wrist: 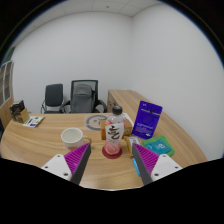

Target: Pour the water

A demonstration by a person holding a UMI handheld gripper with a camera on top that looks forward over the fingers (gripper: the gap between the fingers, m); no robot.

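Observation:
A clear bottle (116, 124) with a black cap and a light label stands upright on the wooden table (40, 140). A small pink cup (111, 149) stands just in front of it, just ahead of the gap between my fingers. A white cup (71, 136) stands to the left of them. My gripper (112, 165) is open and holds nothing; its purple pads (78, 158) flank the space before the pink cup.
A purple box (148, 118) and a teal packet (157, 146) lie at the right of the table. A round plate (96, 122) sits behind the bottle. Two grey office chairs (80, 97) stand beyond the table's far edge. A booklet (32, 122) lies at the left.

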